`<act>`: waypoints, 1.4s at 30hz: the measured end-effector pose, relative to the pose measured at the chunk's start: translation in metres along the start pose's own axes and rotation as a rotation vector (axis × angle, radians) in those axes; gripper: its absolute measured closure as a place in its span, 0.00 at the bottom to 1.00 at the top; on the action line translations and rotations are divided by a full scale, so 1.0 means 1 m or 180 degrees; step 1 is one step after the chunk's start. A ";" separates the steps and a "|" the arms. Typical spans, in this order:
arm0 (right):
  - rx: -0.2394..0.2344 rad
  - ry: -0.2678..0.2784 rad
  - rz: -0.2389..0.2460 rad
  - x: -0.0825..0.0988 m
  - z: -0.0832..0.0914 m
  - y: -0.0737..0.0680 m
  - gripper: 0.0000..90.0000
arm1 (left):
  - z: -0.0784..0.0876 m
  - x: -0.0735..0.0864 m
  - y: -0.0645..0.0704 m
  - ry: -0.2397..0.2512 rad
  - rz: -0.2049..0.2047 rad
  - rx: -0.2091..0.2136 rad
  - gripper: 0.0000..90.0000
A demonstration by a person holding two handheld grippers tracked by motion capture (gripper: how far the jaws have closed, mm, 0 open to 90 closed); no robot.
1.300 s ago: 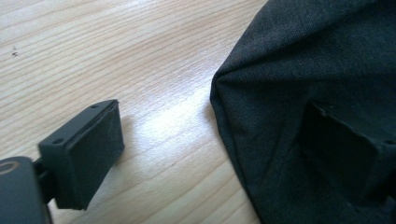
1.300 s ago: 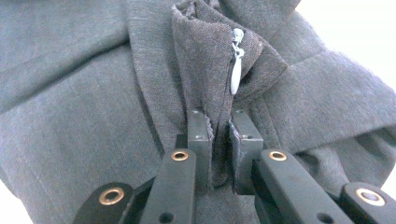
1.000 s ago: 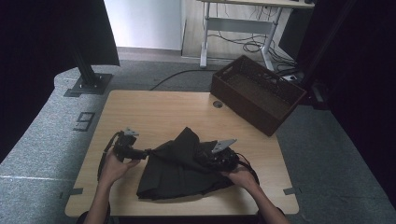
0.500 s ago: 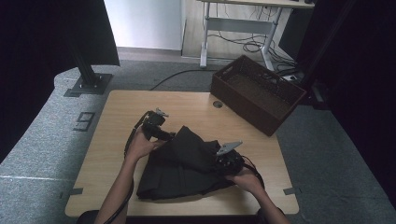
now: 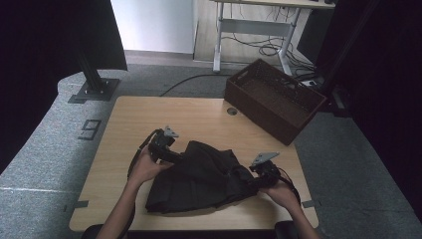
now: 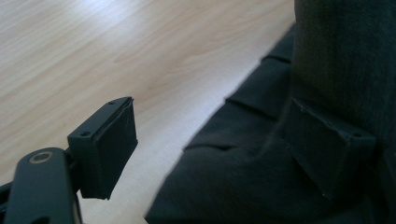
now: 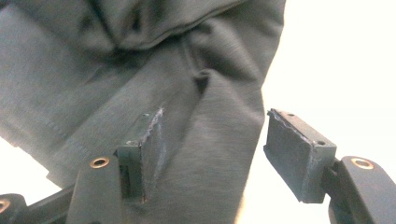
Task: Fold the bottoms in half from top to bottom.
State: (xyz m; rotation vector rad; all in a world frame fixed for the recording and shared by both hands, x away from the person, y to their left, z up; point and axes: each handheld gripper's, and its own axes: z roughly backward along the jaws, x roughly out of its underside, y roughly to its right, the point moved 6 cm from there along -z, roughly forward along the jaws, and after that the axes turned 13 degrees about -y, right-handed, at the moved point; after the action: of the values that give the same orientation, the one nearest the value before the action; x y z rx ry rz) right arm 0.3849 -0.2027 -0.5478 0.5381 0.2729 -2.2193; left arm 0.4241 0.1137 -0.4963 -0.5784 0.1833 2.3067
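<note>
Grey floor bears a "9" (image 5: 91,129); both tongs, left (image 5: 175,155) and right (image 5: 255,180), spread beside the black garment (image 5: 204,179).

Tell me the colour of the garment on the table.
Dark grey to black garment, plain, no pattern; clearest in the right gripper view.

A dark, matt woven-cloth garment (image 5: 201,179) with pleats and stitched seams lies on a smooth, light wood-grain table (image 5: 129,119), beside a brown wicker-look basket (image 5: 273,99), while the grippers' black pads (image 6: 114,140) look matt and rubbery.
</note>
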 end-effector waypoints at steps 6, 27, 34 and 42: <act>0.0015 0.0198 -0.0128 -0.019 0.007 0.011 0.40 | 0.013 0.009 0.003 0.0029 -0.0155 -0.0023 0.16; -0.0365 0.0481 0.0129 -0.053 -0.012 -0.044 0.31 | 0.003 0.037 0.038 0.0071 -0.0282 0.0175 0.16; -0.0383 0.0504 0.0203 -0.049 -0.003 -0.056 0.31 | -0.013 0.062 0.051 -0.0070 -0.0278 -0.0009 0.16; -0.0568 0.0511 0.0319 -0.052 -0.005 -0.087 0.27 | -0.018 0.075 0.063 -0.0038 -0.0219 -0.0083 0.16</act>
State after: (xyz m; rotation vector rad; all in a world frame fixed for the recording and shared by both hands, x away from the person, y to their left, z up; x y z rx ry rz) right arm 0.3495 -0.1100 -0.5267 0.6187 0.5117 -2.0341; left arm 0.3390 0.1108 -0.5490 -0.5752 0.1260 2.2483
